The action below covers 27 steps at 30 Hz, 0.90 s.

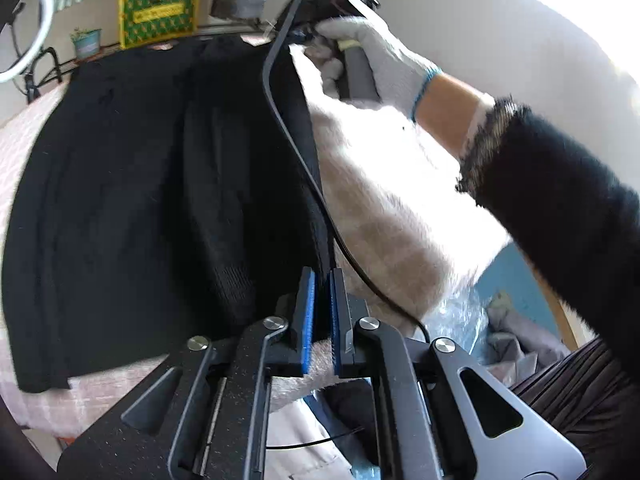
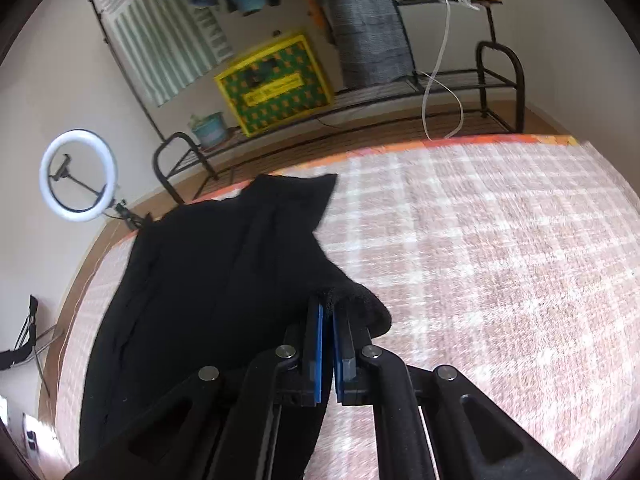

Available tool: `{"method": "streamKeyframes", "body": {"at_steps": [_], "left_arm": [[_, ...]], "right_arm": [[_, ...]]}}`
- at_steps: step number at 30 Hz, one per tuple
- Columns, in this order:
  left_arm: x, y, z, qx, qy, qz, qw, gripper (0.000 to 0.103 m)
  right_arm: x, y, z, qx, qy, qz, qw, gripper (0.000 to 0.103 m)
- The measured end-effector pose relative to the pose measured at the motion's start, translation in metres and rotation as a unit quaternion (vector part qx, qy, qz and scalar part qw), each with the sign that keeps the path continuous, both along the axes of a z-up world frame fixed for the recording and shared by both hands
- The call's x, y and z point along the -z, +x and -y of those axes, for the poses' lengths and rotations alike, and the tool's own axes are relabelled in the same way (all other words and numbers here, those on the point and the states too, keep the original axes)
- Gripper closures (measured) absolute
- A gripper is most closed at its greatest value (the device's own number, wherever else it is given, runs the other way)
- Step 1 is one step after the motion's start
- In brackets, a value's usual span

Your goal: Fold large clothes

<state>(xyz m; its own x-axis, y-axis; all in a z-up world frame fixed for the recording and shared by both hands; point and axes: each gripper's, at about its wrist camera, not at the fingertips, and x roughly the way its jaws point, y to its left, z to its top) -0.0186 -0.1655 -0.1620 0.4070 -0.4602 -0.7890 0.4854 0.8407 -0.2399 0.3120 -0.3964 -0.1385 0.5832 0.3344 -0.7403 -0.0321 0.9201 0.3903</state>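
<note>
- The black garment [image 2: 208, 280] is lying mostly flat on the pink plaid bed cover [image 2: 500, 260], over toward the left side of the bed, one pointed corner reaching almost to the orange far edge.
- The left gripper [image 1: 322, 300] has its blue pads clamped together on the garment's near edge, which runs taut up to where the right hand is.
- The right gripper [image 2: 327, 334] is pinched tight on a bunched-up bit of the same black fabric (looks like a cuff or a corner, hard to say).
- Loads of open cover to the right of the garment in the right wrist view, nothing sitting on it.
- In the left wrist view the gloved right hand [image 1: 372, 56] and black fuzzy sleeve [image 1: 560, 200] block much of the right side, and a black cable [image 1: 296, 152] drapes across the cloth.
- The cover is blown out white in the sun there, so detail's gone.
- Beyond the bed: a ring light [image 2: 79, 176], a black metal rack [image 2: 440, 88] with a yellow-green box [image 2: 276, 84] and a small teal pot [image 2: 208, 130].
</note>
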Motion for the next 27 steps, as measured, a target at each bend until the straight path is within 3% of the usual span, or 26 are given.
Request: {"method": "streamKeyframes", "body": {"at_steps": [2,4,5,6,7,8,12,16,18,24,25,26,27], "left_arm": [[0.004,-0.002,0.003,0.002,0.01,-0.003,0.9999,0.099],[0.005,-0.009,0.004,0.004,0.02,0.003,0.9998,0.089],[0.003,-0.012,0.004,0.003,0.021,0.008,0.9997,0.079],[0.001,-0.016,0.002,0.0,0.021,0.015,0.9997,0.074],[-0.001,-0.022,0.001,0.001,0.022,0.021,0.9995,0.074],[-0.003,-0.025,0.0,0.0,0.025,0.026,0.9993,0.074],[-0.009,-0.034,-0.004,-0.004,0.031,0.039,0.9987,0.074],[-0.011,-0.033,0.011,0.01,0.041,0.052,0.9977,0.073],[-0.007,-0.027,0.024,0.015,0.054,0.056,0.9969,0.05],[0.014,-0.005,0.042,0.005,0.09,0.05,0.9946,0.047],[0.016,-0.003,0.043,0.004,0.1,0.059,0.9932,0.05],[0.017,-0.001,0.042,0.001,0.105,0.065,0.9923,0.07],[0.017,0.002,0.039,-0.011,0.109,0.072,0.9914,0.08]], "right_arm": [[0.011,0.002,-0.001,-0.009,0.01,-0.014,1.0,0.099],[0.016,0.001,-0.001,-0.017,0.016,-0.02,1.0,0.093],[0.016,0.0,0.0,-0.022,0.022,-0.021,0.999,0.075],[0.015,-0.003,0.003,-0.027,0.032,-0.022,0.999,0.064],[0.011,-0.007,0.007,-0.032,0.045,-0.022,0.998,0.049],[0.008,-0.011,0.01,-0.038,0.055,-0.021,0.998,0.04],[-0.017,-0.036,0.036,-0.062,0.083,0.004,0.995,0.04],[-0.029,-0.061,0.078,-0.043,0.131,0.02,0.99,0.029],[-0.022,-0.066,0.09,-0.029,0.151,0.013,0.988,0.029],[0.003,-0.056,0.08,-0.019,0.145,-0.011,0.989,0.029],[0.007,-0.051,0.073,-0.021,0.141,-0.014,0.99,0.029],[0.011,-0.048,0.067,-0.024,0.137,-0.017,0.99,0.029],[0.016,-0.042,0.059,-0.026,0.129,-0.021,0.991,0.029]]}}
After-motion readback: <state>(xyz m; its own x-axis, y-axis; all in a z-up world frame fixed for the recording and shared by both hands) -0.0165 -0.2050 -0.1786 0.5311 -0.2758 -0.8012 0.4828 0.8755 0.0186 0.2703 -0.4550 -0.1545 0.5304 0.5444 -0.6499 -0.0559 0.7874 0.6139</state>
